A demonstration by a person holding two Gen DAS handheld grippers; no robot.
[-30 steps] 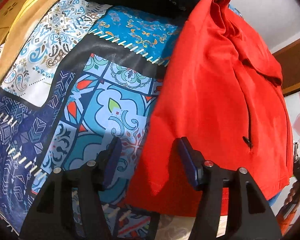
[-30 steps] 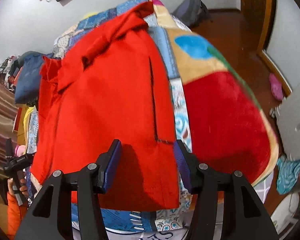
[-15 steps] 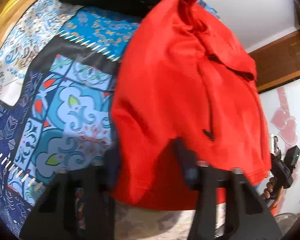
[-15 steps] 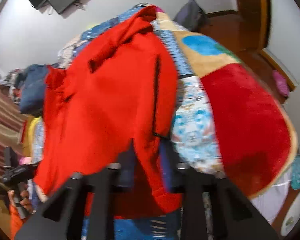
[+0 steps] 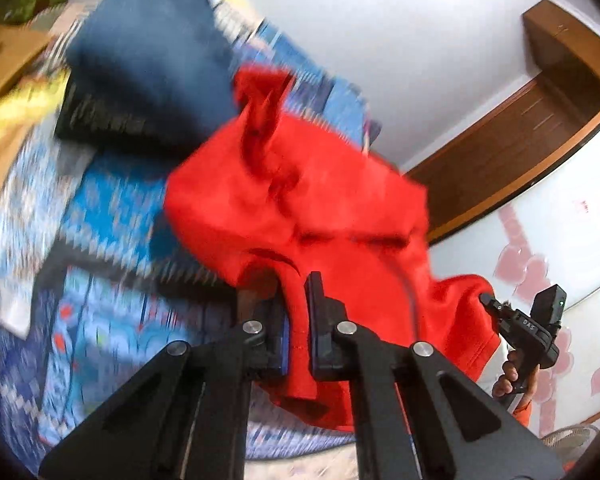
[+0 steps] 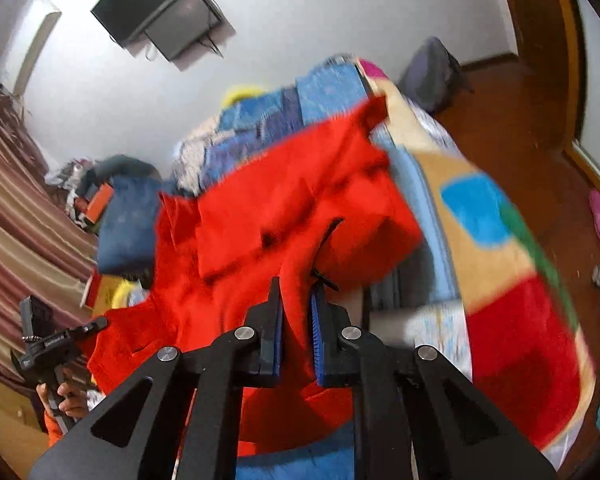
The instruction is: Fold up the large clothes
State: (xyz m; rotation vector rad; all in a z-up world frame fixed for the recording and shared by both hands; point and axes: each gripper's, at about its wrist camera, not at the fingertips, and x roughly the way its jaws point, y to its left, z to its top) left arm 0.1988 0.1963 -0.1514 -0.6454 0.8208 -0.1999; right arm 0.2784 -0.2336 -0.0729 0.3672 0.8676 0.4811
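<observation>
I have the left hand-held gripper (image 5: 296,320) closed down on a fold of the red jacket (image 5: 300,208), its two fingers nearly together with the cloth pinched between them. My right hand-held gripper (image 6: 296,320) is likewise clamped narrow on another edge of the jacket (image 6: 292,208), close beside a dark zipper pull (image 6: 324,280) that hangs just past the right finger. Between the two grips the jacket is bunched and lifted at my end, while its far part lies crumpled on the bed (image 6: 480,220), over a blue patterned bedspread (image 5: 100,208). From the left wrist view I see a dark blue pillow (image 5: 148,60) at the far end of the bed, just beyond the jacket, and a yellow cloth (image 5: 4,140) near the left edge. That view also shows the right hand-held gripper off to the right, gripping the jacket's lower corner, with the fingers of the hand (image 5: 516,376) wrapped round its handle. From the right wrist view a blanket (image 6: 512,320) with red, tan and blue patches covers the right side of the bed, touching the jacket's edge. A television (image 6: 160,8) is mounted on the white wall above, striped curtains (image 6: 16,220) hang at the left, and a wooden floor (image 6: 520,128) shows at the right. Both views are blurred, so the finer folds are not clear to me.
</observation>
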